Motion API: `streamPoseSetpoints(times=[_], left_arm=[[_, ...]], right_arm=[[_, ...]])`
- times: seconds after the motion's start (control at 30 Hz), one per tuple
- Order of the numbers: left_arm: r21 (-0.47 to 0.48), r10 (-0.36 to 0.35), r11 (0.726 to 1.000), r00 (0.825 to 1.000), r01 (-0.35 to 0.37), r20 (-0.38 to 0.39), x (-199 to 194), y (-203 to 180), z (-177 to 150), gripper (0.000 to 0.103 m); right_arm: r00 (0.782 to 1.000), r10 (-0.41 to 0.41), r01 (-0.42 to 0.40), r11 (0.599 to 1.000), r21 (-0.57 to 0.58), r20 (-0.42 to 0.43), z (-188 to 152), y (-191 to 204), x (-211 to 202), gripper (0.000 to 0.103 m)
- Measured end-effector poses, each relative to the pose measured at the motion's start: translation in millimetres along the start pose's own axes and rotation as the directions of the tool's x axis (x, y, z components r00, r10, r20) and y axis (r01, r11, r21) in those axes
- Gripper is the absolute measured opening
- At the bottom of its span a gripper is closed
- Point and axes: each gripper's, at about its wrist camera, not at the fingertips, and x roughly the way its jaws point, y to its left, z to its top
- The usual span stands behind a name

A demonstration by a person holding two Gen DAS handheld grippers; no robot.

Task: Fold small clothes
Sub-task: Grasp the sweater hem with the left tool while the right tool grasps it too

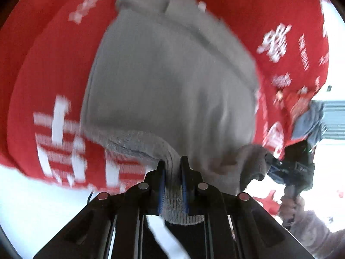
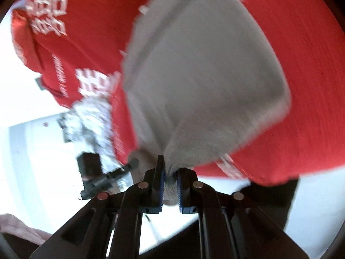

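Over the red cloth (image 1: 54, 64), both claws, left (image 1: 173, 168) and right (image 2: 170, 170), are clamping the grey garment's (image 1: 168, 75) hem. Keeping that edge taut and level should be giving a clean fold.

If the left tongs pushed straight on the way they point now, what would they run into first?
Most likely the grey garment itself: the left tongs are already shut on its ribbed edge, and its body fills the view ahead. Behind it lies the red printed cloth. Motion blur leaves depth uncertain.
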Motion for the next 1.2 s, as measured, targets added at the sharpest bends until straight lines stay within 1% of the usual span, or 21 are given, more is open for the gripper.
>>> streamPoseSetpoints(times=[0.1, 0.17, 0.2, 0.23, 0.3, 0.37, 0.47, 0.57, 0.6, 0.67, 0.73, 0.8, 0.93, 1.0, 1.03, 1.07, 1.1, 1.17, 1.2], left_arm=[[-0.005, -0.030, 1.000, 0.997, 0.031, 0.071, -14, -6, 38, 0.014], [-0.005, -0.050, 0.999, 0.992, 0.051, 0.120, -26, -15, 70, 0.014], [-0.003, -0.051, 0.999, 0.989, 0.052, 0.136, -28, -16, 80, 0.014], [0.000, -0.047, 0.999, 0.986, 0.048, 0.158, -34, -15, 101, 0.014], [0.002, -0.043, 0.999, 0.981, 0.043, 0.189, -38, -19, 124, 0.014], [-0.004, -0.038, 0.999, 0.975, 0.040, 0.219, -38, -23, 150, 0.014], [0.001, -0.023, 1.000, 0.966, 0.023, 0.259, -42, -31, 188, 0.014], [0.002, -0.003, 1.000, 0.958, 0.002, 0.285, -30, -41, 224, 0.014], [0.001, 0.004, 1.000, 0.957, -0.004, 0.289, -27, -40, 230, 0.014], [-0.008, 0.039, 0.999, 0.957, -0.039, 0.287, -13, -39, 250, 0.014], [-0.020, 0.084, 0.996, 0.958, -0.082, 0.275, 5, -36, 268, 0.014], [-0.032, 0.124, 0.992, 0.958, -0.120, 0.258, 23, -33, 281, 0.014], [-0.057, 0.198, 0.980, 0.953, -0.190, 0.228, 51, -24, 291, 0.015], [-0.091, 0.247, 0.968, 0.951, -0.234, 0.188, 63, -17, 296, 0.026], [-0.105, 0.263, 0.963, 0.949, -0.248, 0.172, 67, -14, 298, 0.028], [-0.111, 0.272, 0.960, 0.948, -0.256, 0.168, 67, -14, 299, 0.030], [-0.116, 0.279, 0.958, 0.945, -0.262, 0.168, 66, -14, 300, 0.030], [-0.118, 0.293, 0.954, 0.939, -0.275, 0.180, 59, -20, 301, 0.030], [-0.115, 0.296, 0.953, 0.936, -0.278, 0.190, 54, -23, 301, 0.030]], right_arm=[[0.996, 0.075, -0.074, 0.997, -0.019, 0.053, 33, 22, -6, 0.011], [0.992, 0.100, -0.098, 0.995, -0.036, 0.072, 51, 36, -9, 0.011], [0.990, 0.114, -0.110, 0.993, -0.051, 0.084, 66, 44, -10, 0.011], [0.988, 0.121, -0.116, 0.991, -0.060, 0.092, 78, 49, -9, 0.011], [0.983, 0.143, -0.136, 0.988, -0.068, 0.113, 103, 63, -8, 0.011], [0.979, 0.157, -0.149, 0.986, -0.072, 0.129, 123, 67, -15, 0.011], [0.975, 0.158, -0.146, 0.986, -0.085, 0.155, 159, 80, -17, 0.011], [0.973, 0.151, -0.137, 0.986, -0.091, 0.175, 198, 87, -18, 0.011], [0.972, 0.148, -0.134, 0.987, -0.088, 0.181, 211, 88, -16, 0.011], [0.973, 0.137, -0.126, 0.990, -0.068, 0.187, 238, 83, -11, 0.011], [0.976, 0.110, -0.105, 0.994, -0.037, 0.186, 263, 75, -1, 0.011], [0.980, 0.084, -0.084, 0.996, -0.009, 0.180, 280, 65, 8, 0.011], [0.986, 0.042, -0.054, 0.996, 0.066, 0.162, 305, 38, 30, 0.011], [0.987, 0.036, -0.053, 0.993, 0.107, 0.156, 311, 27, 37, 0.011], [0.988, 0.033, -0.051, 0.992, 0.119, 0.153, 313, 24, 39, 0.011], [0.989, 0.031, -0.050, 0.990, 0.132, 0.147, 315, 20, 41, 0.012], [0.989, 0.033, -0.053, 0.989, 0.141, 0.143, 317, 17, 42, 0.014], [0.990, 0.041, -0.063, 0.986, 0.157, 0.137, 320, 17, 41, 0.016], [0.989, 0.042, -0.063, 0.986, 0.153, 0.138, 322, 20, 40, 0.021]])
